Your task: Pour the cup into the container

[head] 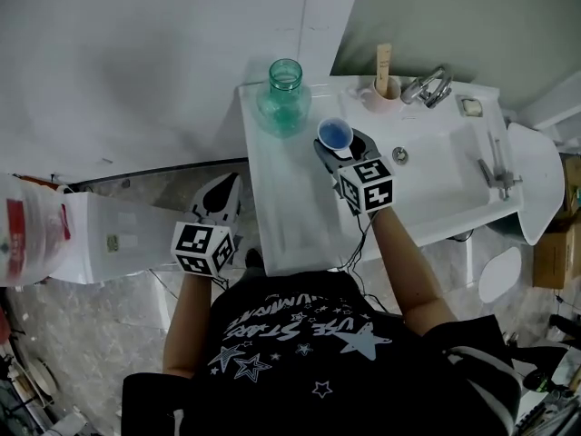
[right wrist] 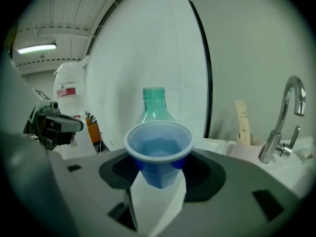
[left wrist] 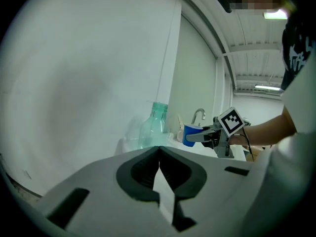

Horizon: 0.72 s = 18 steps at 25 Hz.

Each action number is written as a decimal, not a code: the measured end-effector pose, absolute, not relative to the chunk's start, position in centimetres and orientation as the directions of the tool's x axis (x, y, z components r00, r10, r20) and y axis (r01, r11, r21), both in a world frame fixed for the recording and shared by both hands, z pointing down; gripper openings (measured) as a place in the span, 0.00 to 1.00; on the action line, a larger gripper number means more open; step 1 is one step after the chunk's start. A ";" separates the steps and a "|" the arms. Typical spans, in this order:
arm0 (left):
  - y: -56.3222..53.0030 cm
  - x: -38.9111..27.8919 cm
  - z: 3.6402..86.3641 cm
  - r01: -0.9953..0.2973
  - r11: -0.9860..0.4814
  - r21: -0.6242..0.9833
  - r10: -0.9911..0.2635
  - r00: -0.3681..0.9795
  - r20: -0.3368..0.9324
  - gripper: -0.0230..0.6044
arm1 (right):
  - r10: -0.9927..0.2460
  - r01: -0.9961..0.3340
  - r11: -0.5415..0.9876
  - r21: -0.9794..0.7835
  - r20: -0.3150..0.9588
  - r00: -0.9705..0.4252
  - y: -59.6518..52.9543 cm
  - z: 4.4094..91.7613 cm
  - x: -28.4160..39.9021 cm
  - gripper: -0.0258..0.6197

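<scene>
Beside one bottle (right wrist: 155,105), right tool (right wrist: 158,166) grips one cup (right wrist: 158,141).

The small blue cup (right wrist: 159,154) looks thin, smooth plastic; the clear green bottle (head: 284,100) is glossy; the curved tap (right wrist: 268,151) is polished metal; the white desk (head: 277,207) shines.
</scene>
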<state>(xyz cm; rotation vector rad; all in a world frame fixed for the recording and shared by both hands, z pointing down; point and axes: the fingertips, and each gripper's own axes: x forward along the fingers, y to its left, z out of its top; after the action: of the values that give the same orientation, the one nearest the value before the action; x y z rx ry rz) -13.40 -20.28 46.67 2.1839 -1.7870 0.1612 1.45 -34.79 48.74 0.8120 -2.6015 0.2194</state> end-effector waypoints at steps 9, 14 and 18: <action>-21.9 -14.4 44.9 -0.969 -0.200 0.147 -0.941 0.232 0.246 0.06 | -0.520 -0.566 0.824 0.006 0.402 -0.753 -36.2 44.8 0.4 0.43; -22.9 -15.0 44.0 -0.969 -0.204 0.143 -0.948 0.232 0.220 0.06 | -0.509 -0.549 0.836 0.024 0.407 -0.758 -37.0 43.2 -0.5 0.43; -23.5 -15.6 43.4 -0.970 -0.201 0.140 -0.952 0.227 0.204 0.06 | -0.507 -0.536 0.843 0.047 0.406 -0.761 -37.8 41.8 -1.2 0.42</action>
<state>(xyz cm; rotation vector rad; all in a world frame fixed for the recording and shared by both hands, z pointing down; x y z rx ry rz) -15.59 -23.52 43.41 2.2626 -1.8148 0.1053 -1.16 -37.84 41.78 0.7747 -2.6126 0.1002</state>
